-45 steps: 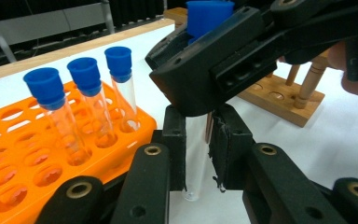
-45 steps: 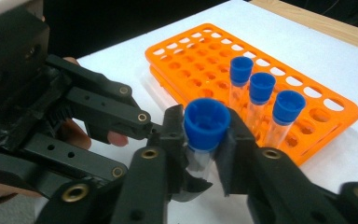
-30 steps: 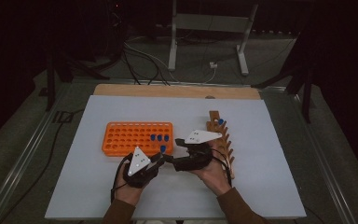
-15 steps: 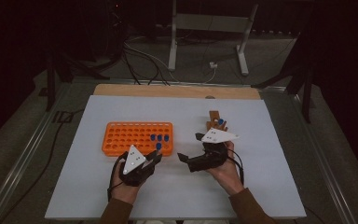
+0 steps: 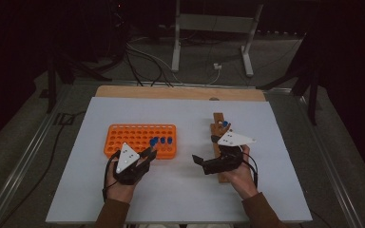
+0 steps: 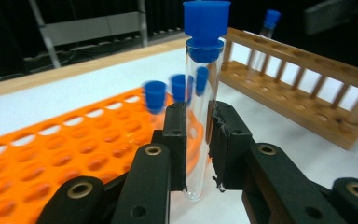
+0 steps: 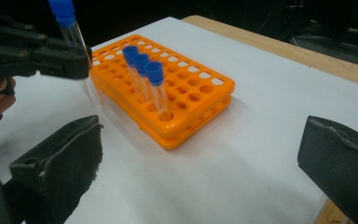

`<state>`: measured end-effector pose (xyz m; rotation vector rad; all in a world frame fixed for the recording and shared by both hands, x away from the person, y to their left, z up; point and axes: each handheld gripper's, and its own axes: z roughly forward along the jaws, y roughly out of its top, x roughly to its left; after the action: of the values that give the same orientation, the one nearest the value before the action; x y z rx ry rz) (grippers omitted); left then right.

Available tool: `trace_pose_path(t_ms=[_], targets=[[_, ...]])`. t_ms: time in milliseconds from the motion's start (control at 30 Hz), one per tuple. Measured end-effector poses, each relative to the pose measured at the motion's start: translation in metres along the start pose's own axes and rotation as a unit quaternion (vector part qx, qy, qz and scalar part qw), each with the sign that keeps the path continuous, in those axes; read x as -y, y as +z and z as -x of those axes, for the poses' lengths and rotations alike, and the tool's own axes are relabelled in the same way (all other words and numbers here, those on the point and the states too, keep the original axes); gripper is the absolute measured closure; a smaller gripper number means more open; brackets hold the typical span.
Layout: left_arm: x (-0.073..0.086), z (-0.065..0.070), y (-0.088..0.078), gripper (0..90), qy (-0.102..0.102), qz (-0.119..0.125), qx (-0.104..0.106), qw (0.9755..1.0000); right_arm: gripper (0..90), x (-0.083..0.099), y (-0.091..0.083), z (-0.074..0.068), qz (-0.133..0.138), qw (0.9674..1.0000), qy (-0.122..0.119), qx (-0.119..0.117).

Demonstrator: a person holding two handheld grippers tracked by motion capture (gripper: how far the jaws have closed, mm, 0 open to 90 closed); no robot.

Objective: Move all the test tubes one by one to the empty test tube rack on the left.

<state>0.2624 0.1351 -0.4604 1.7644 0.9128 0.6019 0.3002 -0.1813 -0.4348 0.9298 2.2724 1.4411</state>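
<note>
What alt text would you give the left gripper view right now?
The left gripper is shut on a clear tube with a blue cap, held upright over the white table. Behind it to the left, an orange rack holds three blue-capped tubes; a wooden rack lies to the right.

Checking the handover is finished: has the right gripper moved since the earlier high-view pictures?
Yes. The right gripper has drawn rightward, away from the orange rack and toward the wooden rack. Its jaws have just been opening, nothing between them.
</note>
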Motion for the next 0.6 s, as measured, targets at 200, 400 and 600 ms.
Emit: trace_pose_path(t_ms=[200,400,600], targets=[[-0.004,-0.012,0.000,78.4,-0.008,0.009,-0.030,0.9995,0.0,0.000,-0.003,0.000,0.005,1.0000,0.002,0.001],[-0.005,-0.019,0.009,78.4,-0.011,0.010,-0.047,0.9988,0.0,0.001,-0.004,0.002,0.005,1.0000,0.004,0.000],[-0.004,-0.023,0.020,78.4,-0.022,0.009,-0.057,0.9981,0.0,0.002,-0.005,0.003,0.006,1.0000,0.006,-0.001]])
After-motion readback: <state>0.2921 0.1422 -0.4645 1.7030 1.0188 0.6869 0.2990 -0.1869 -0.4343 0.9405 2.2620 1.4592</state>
